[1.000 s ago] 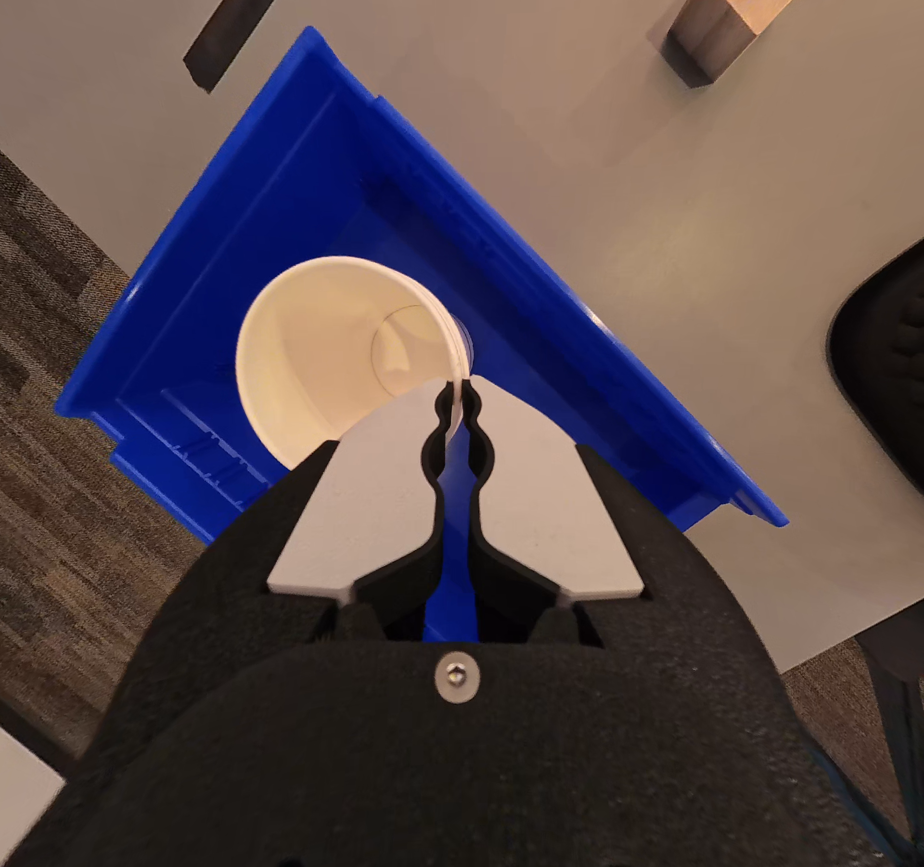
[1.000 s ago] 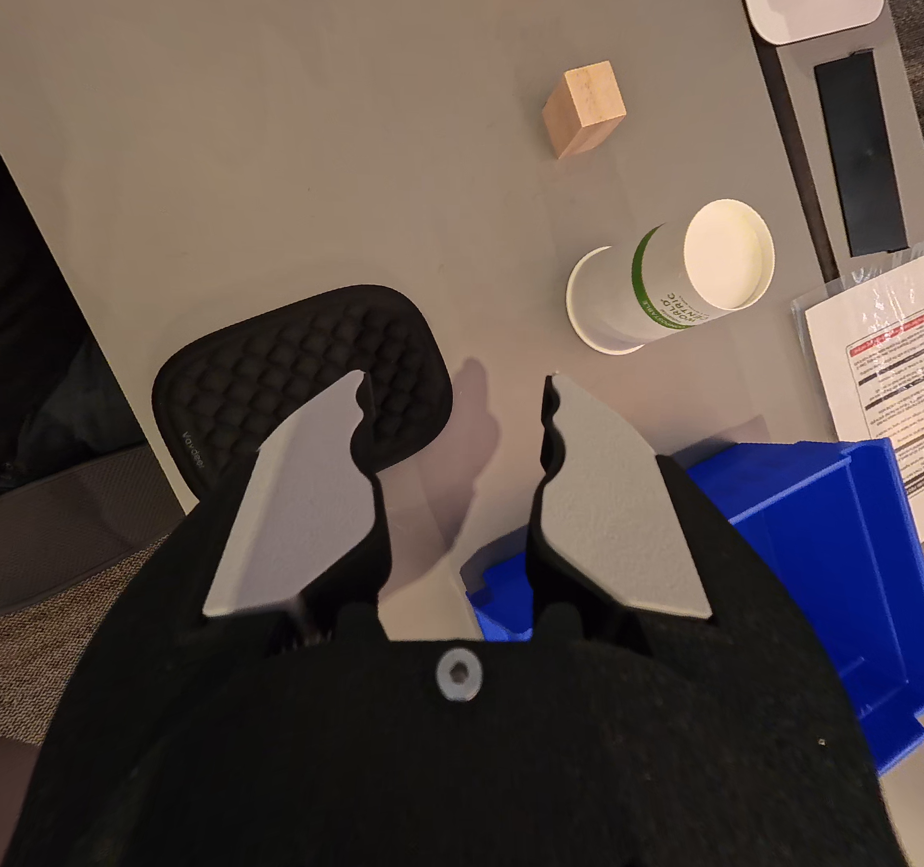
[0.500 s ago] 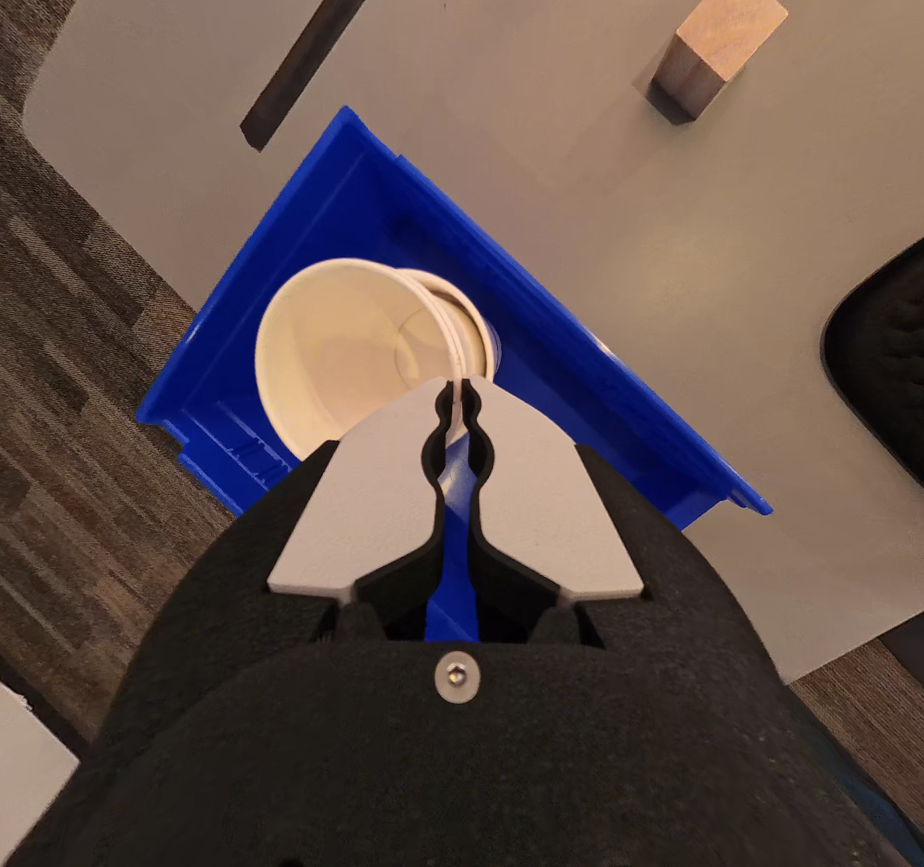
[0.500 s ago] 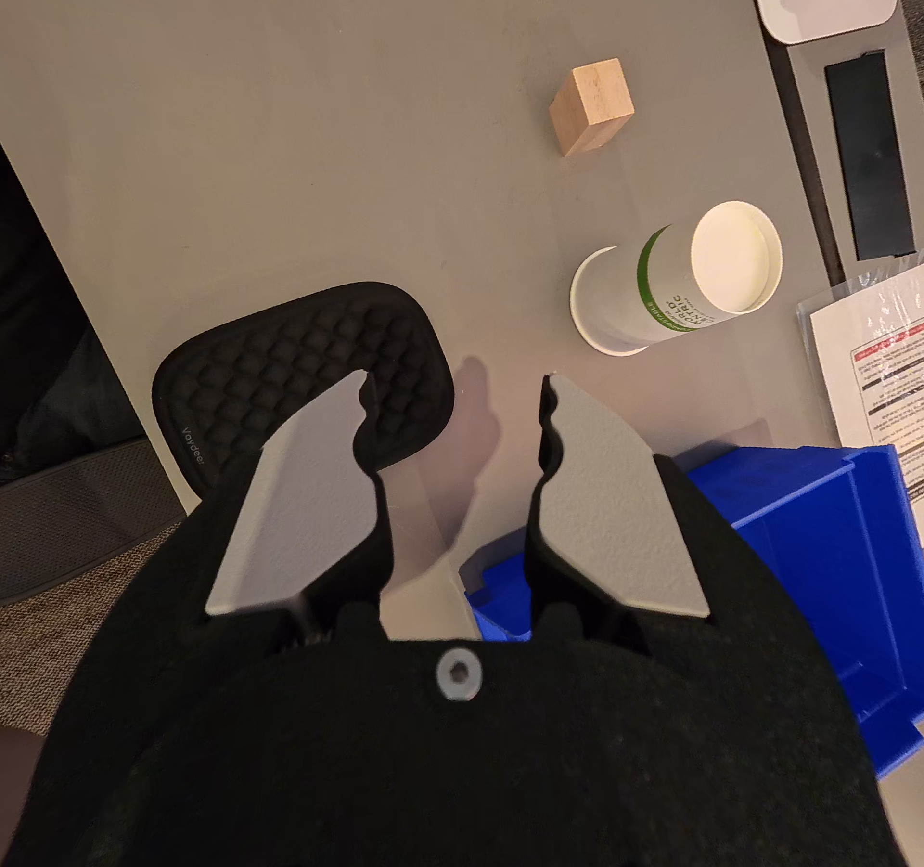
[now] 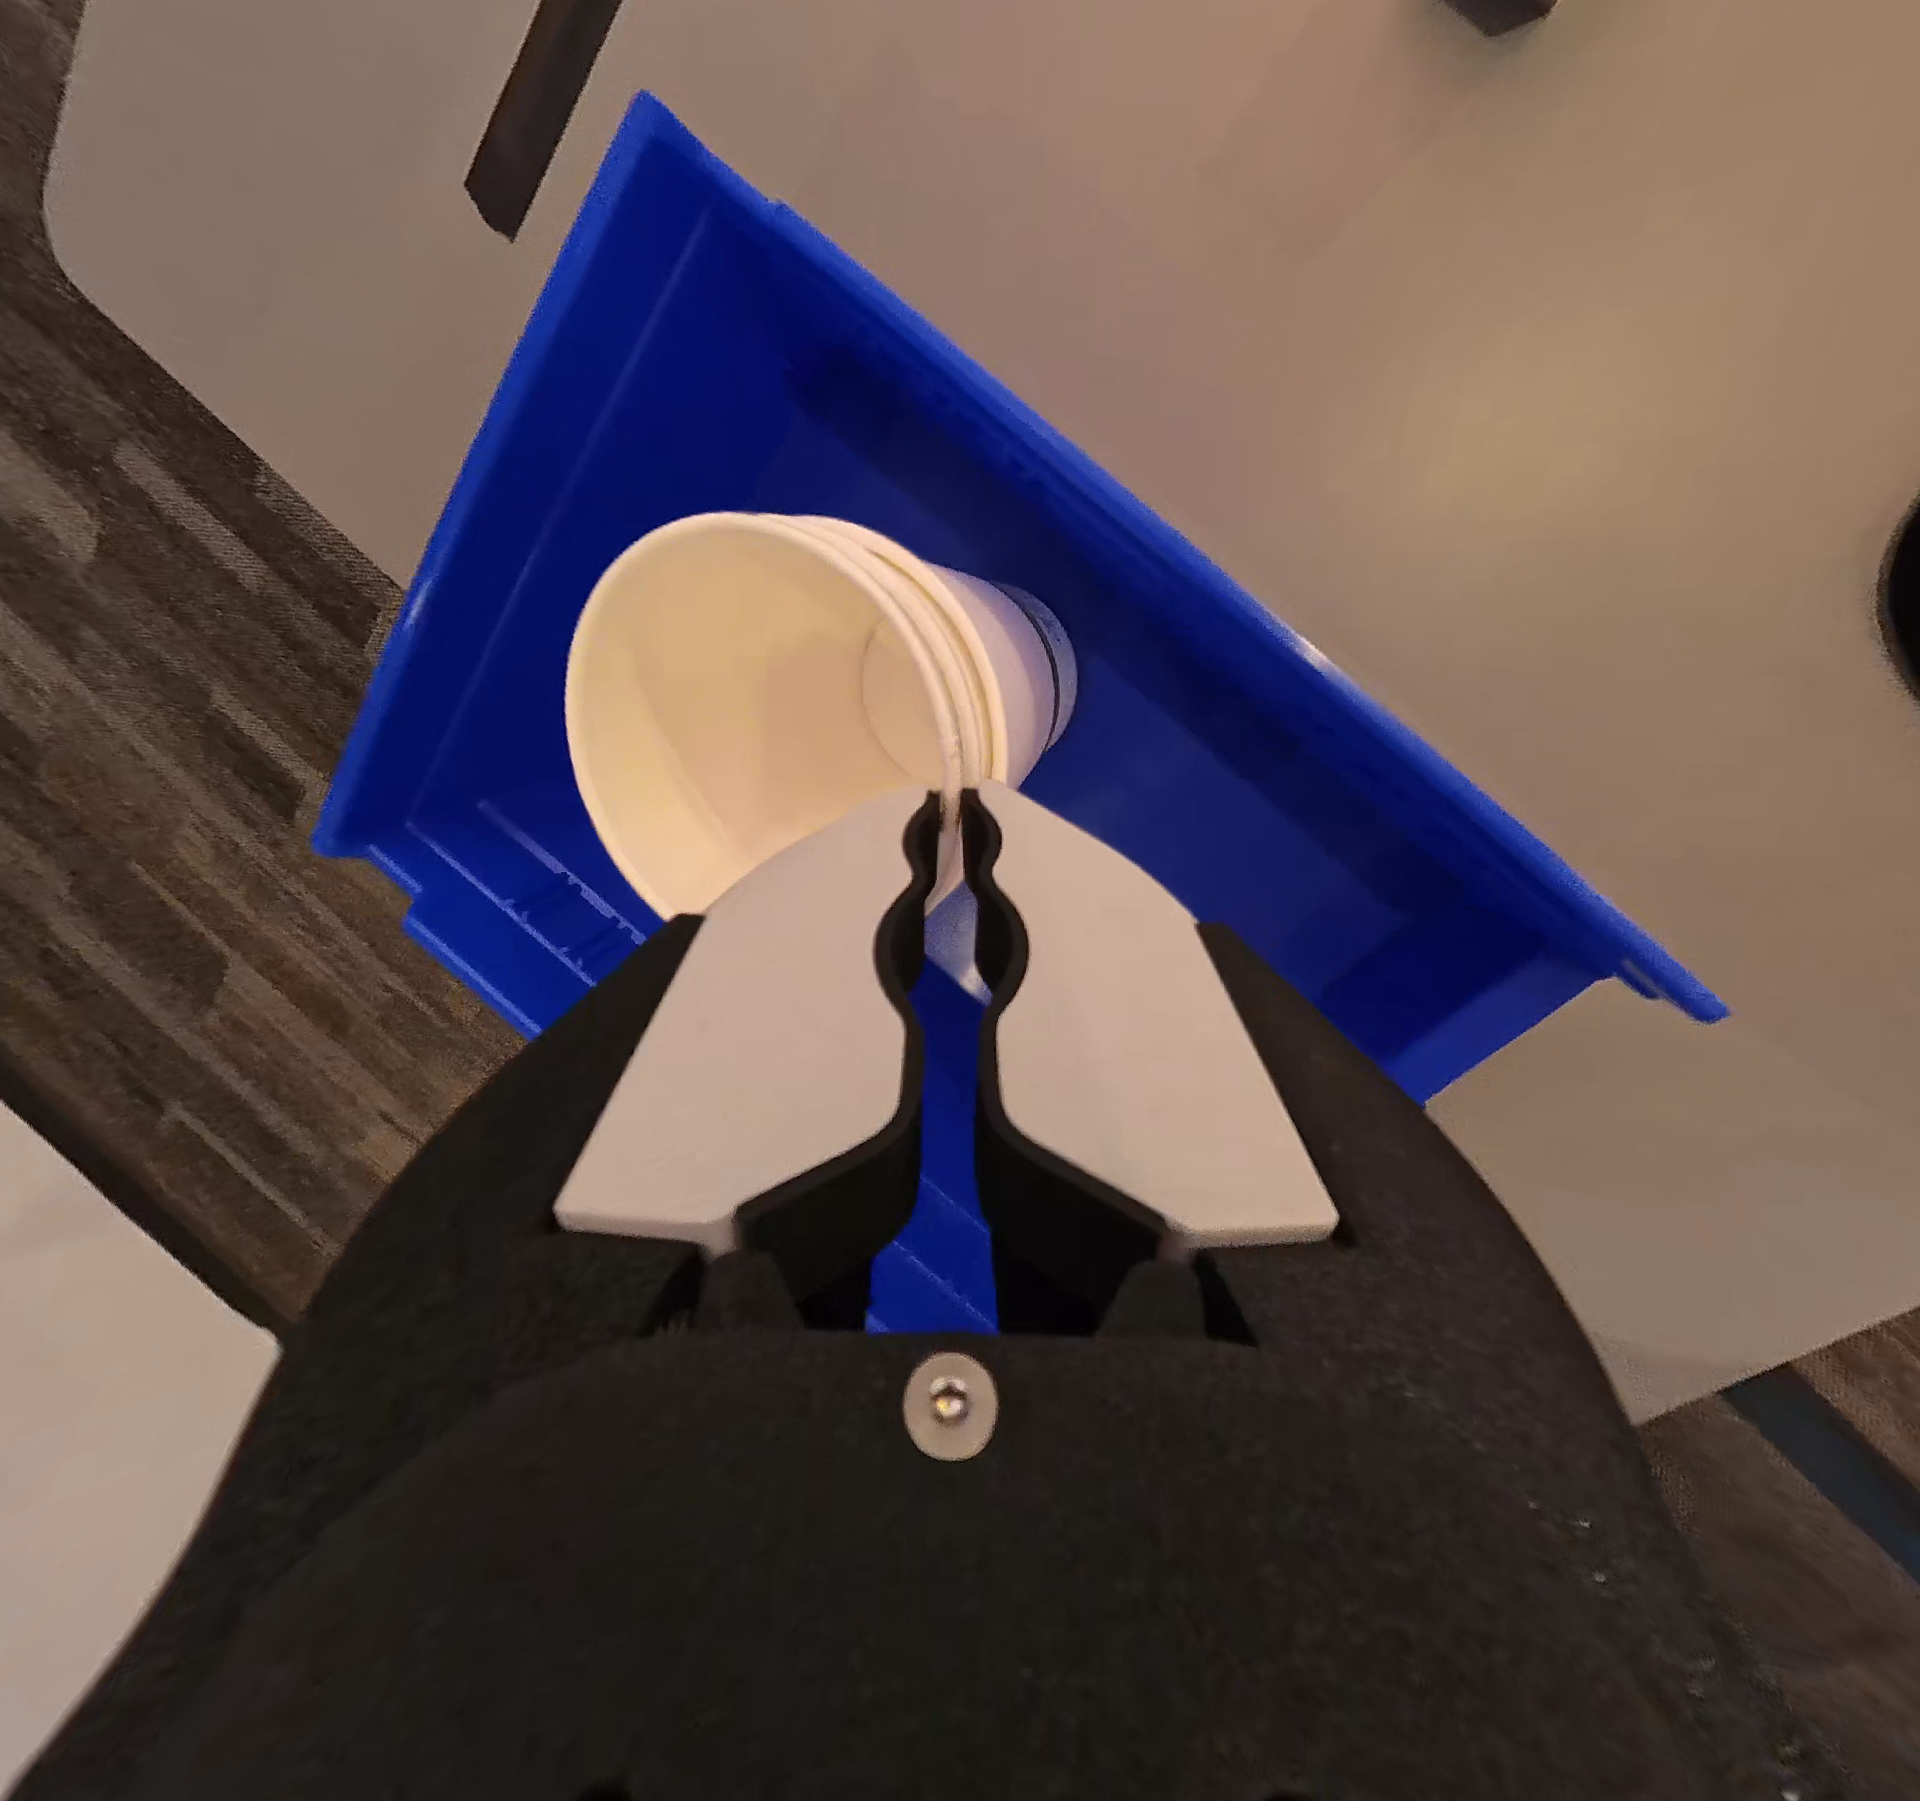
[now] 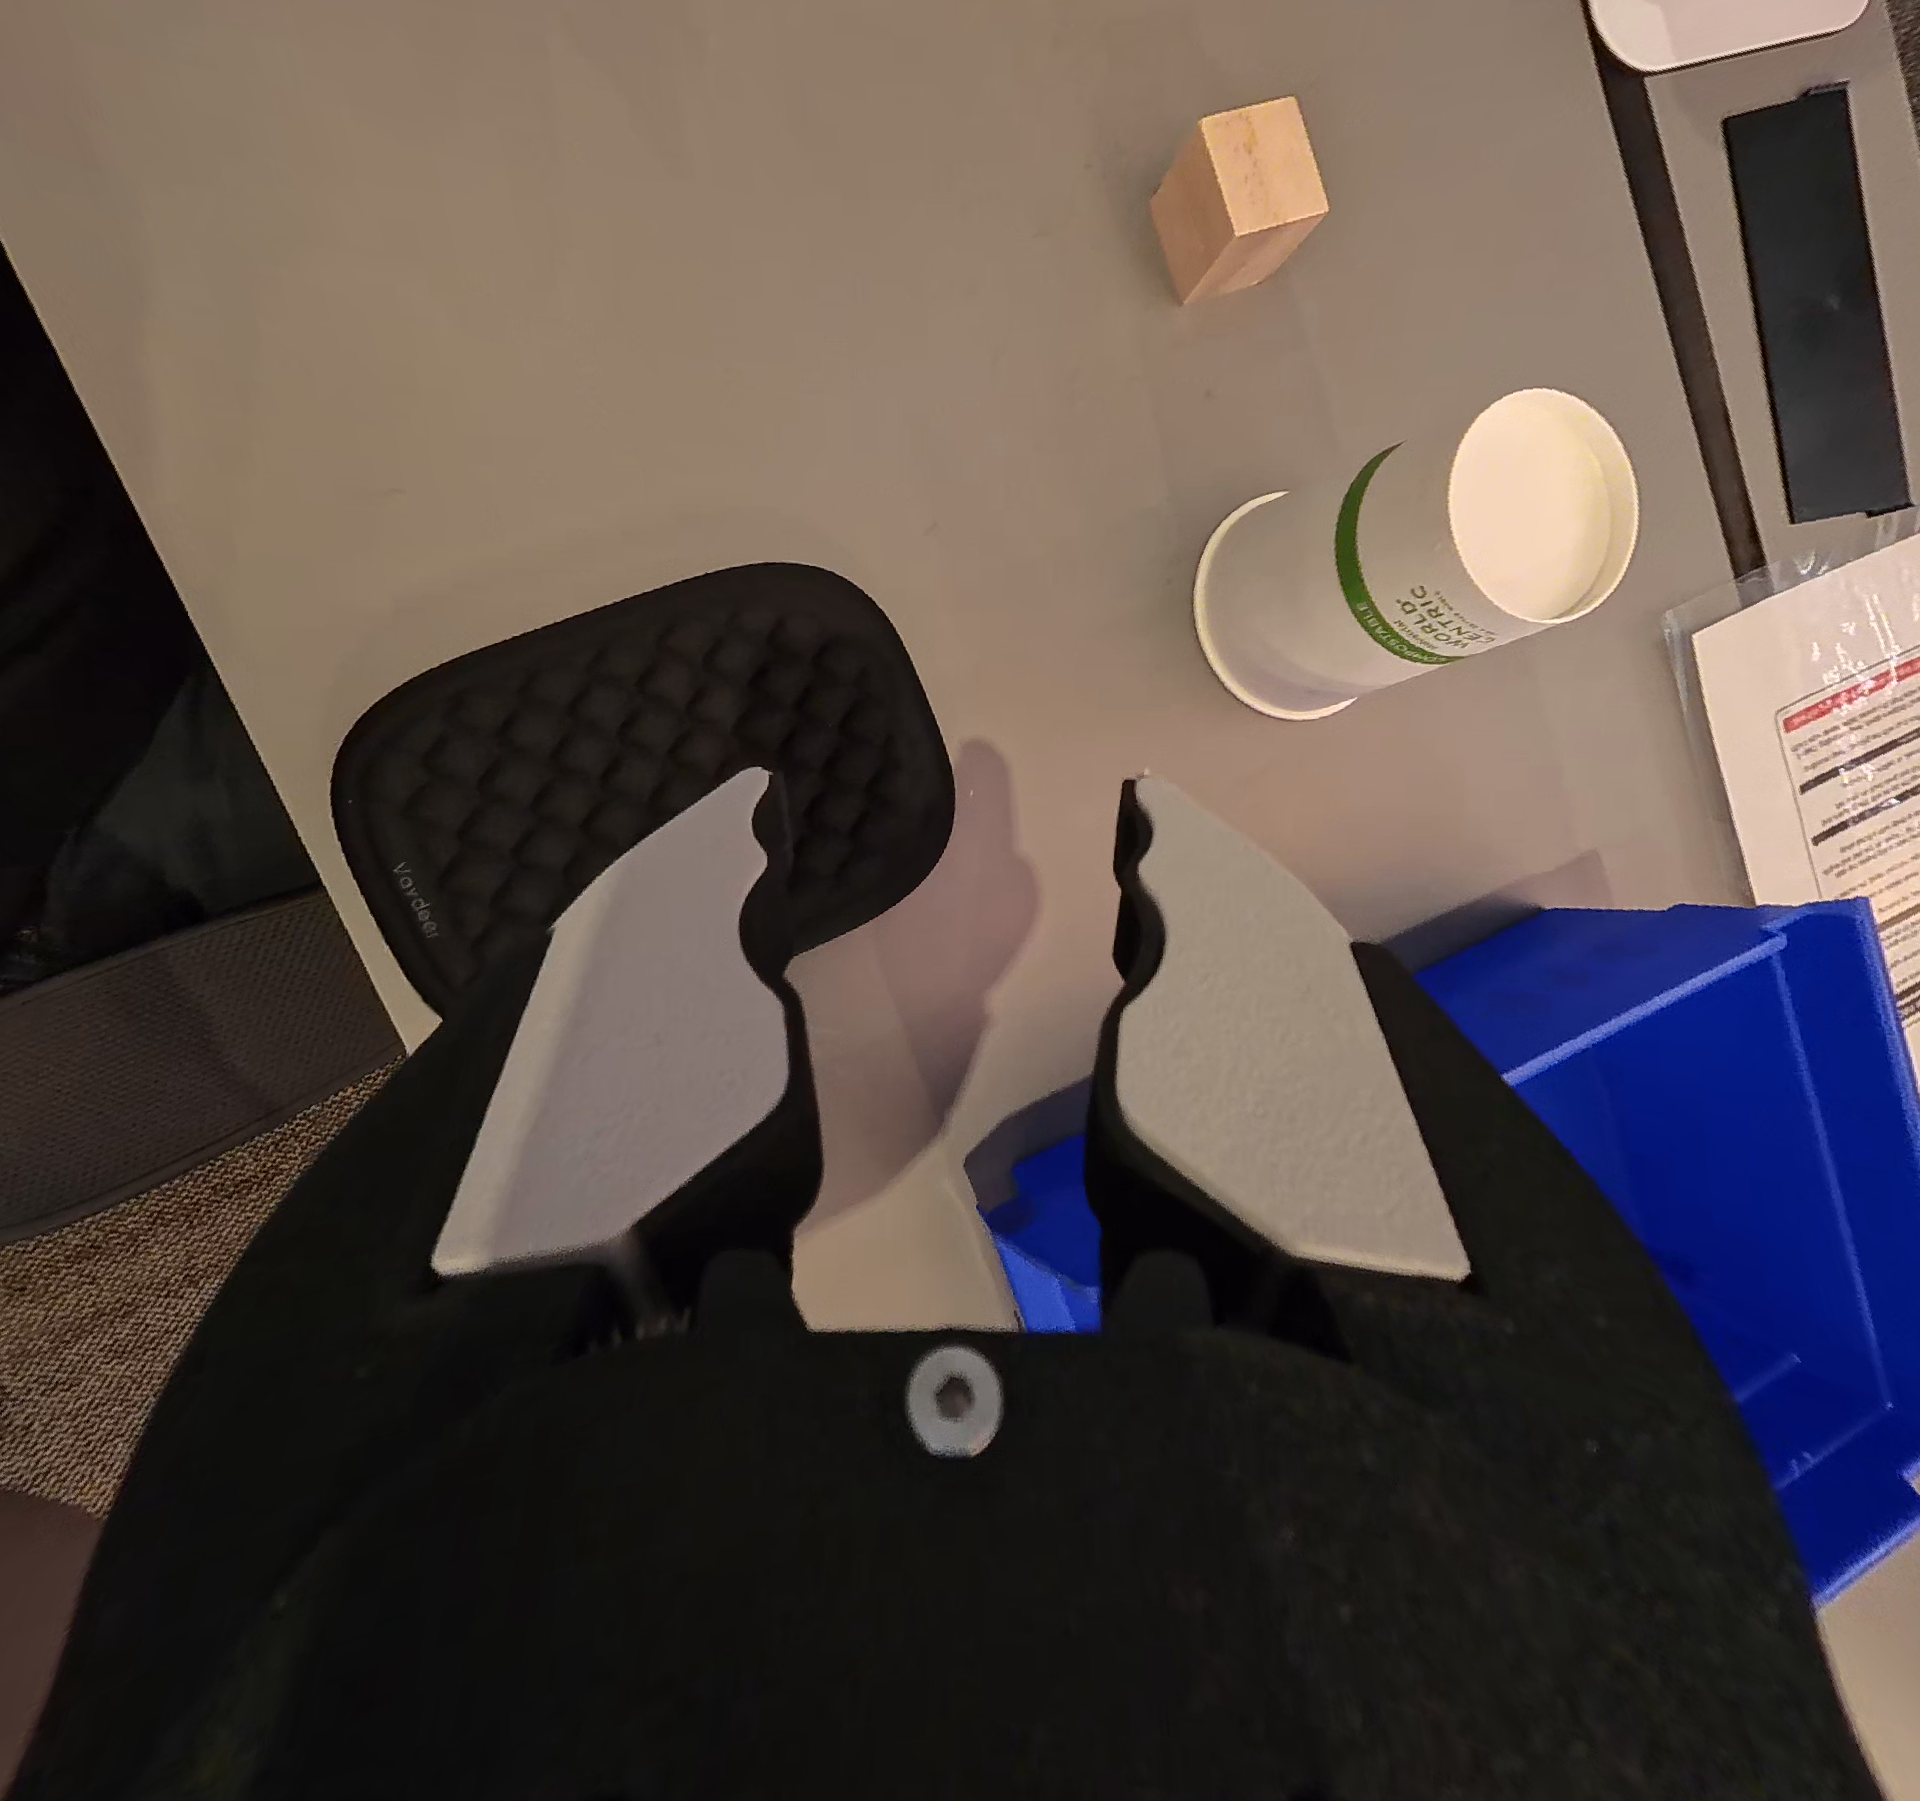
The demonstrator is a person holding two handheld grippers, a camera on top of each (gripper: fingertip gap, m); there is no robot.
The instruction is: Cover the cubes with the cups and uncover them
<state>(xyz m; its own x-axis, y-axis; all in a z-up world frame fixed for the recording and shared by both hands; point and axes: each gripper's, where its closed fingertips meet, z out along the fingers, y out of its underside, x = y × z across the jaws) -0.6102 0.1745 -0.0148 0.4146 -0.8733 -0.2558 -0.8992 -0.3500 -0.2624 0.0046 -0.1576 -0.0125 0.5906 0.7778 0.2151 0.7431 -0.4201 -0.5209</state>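
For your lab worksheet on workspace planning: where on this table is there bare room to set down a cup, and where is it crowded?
Free: the wide grey table stretch beyond the black pad, left of the wooden cube. Also the strip between the pad and the upside-down cup. Crowded: the right edge, where that cup, the blue bin and the papers cluster.

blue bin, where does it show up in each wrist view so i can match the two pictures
Left wrist view: the blue bin fills the centre, lying diagonally on the grey table, behind the stack of paper cups pinched at the rim by the left claw.
Right wrist view: only part of the bin shows, at lower right, partly hidden behind the open right claw.
Shared landmark: the black textured pad, just visible at the left view's right edge.
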